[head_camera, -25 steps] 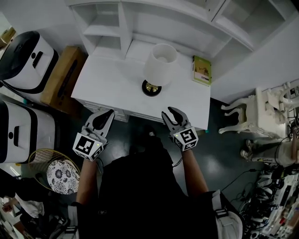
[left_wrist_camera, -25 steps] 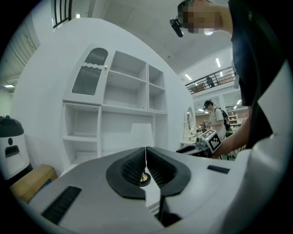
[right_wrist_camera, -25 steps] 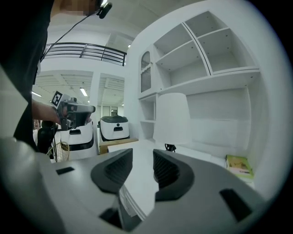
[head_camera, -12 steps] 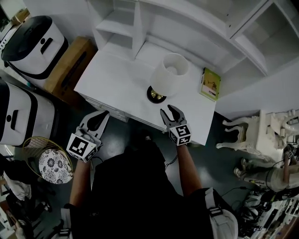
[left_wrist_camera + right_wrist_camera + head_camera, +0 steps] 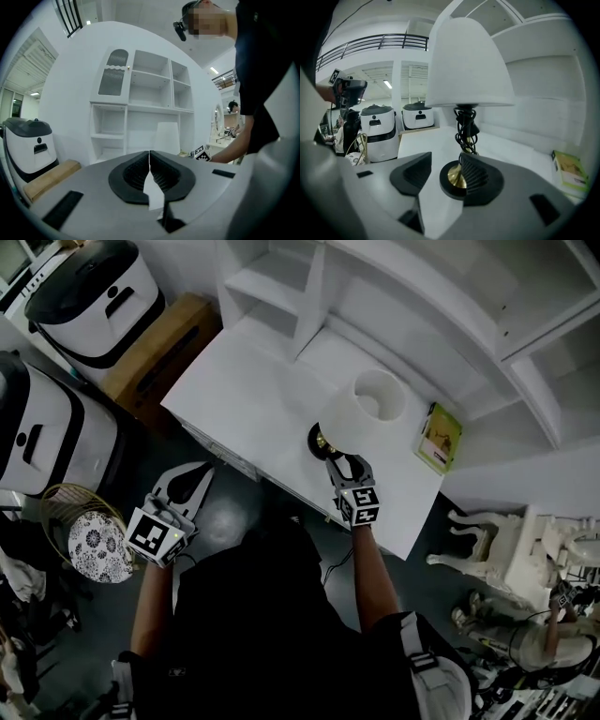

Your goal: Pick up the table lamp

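Right gripper (image 5: 347, 463) has neared the table lamp (image 5: 367, 411), fingers (image 5: 477, 177) opening empty; only its view shows the cord (image 5: 465, 127).

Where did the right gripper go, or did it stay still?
Yes. The right gripper went forward, from off the table's front edge to the lamp's base. Its jaws are opening, the base between them, ungripped.

From my station, I see the left claw (image 5: 199, 472) and right claw (image 5: 347, 462) as pale grey plastic shells, lined inside with black ribbed pads (image 5: 474, 174). Each carries a white marker cube (image 5: 155, 533) printed with black squares. The person wears a black short-sleeved top (image 5: 262, 615). A thin dark cable (image 5: 328, 568) hangs by the right wrist, and what may be a grey buckled strap (image 5: 419, 659) crosses one shoulder.
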